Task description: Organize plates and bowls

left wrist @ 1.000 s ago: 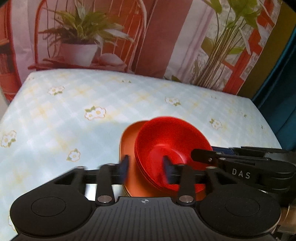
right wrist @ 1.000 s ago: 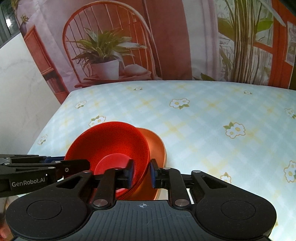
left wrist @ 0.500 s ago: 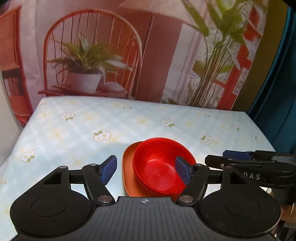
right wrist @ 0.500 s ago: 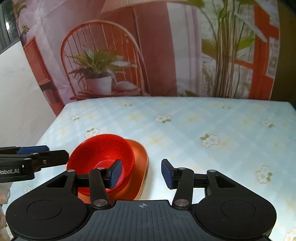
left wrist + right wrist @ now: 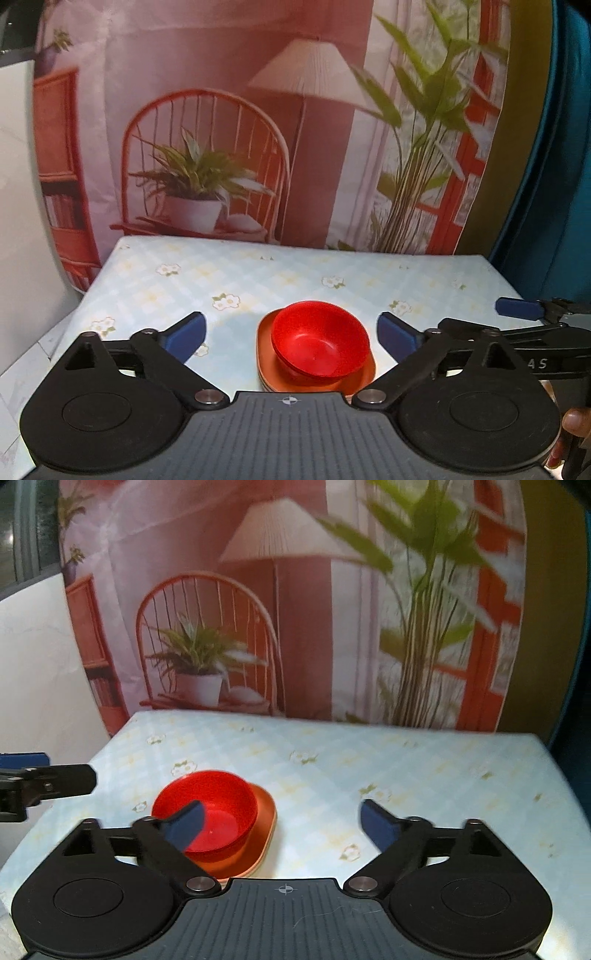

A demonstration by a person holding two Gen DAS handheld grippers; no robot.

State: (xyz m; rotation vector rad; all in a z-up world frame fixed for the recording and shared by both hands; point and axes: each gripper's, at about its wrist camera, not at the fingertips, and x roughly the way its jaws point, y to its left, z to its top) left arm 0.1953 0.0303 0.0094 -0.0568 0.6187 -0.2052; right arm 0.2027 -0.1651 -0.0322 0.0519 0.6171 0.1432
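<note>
A red bowl point(image 5: 319, 343), nested in another red one, sits on an orange plate point(image 5: 356, 384) near the front of the table. My left gripper point(image 5: 291, 334) hangs above and behind them, its jaws opening wide with nothing between the blue pads. In the right wrist view the red bowl point(image 5: 210, 805) and orange plate point(image 5: 264, 825) lie low and left. My right gripper point(image 5: 282, 823) is also raised, jaws opening and empty; its left pad only overlaps the bowl in the picture. Each gripper's fingers point(image 5: 517, 309) point(image 5: 55, 777) show at the other view's edge.
The table point(image 5: 258, 280) carries a pale blue checked cloth with small flowers. A printed backdrop point(image 5: 295, 147) of a chair, lamp and plants hangs right behind it. A white wall point(image 5: 33, 657) stands at the left, a teal curtain point(image 5: 554, 184) at the right. A person's fingertips point(image 5: 572, 421) show lower right.
Both grippers were nearly shut at the bowl's rim, left and right. They have let go, opened wide and drawn back and up. Bowl and plate stay on the table.
</note>
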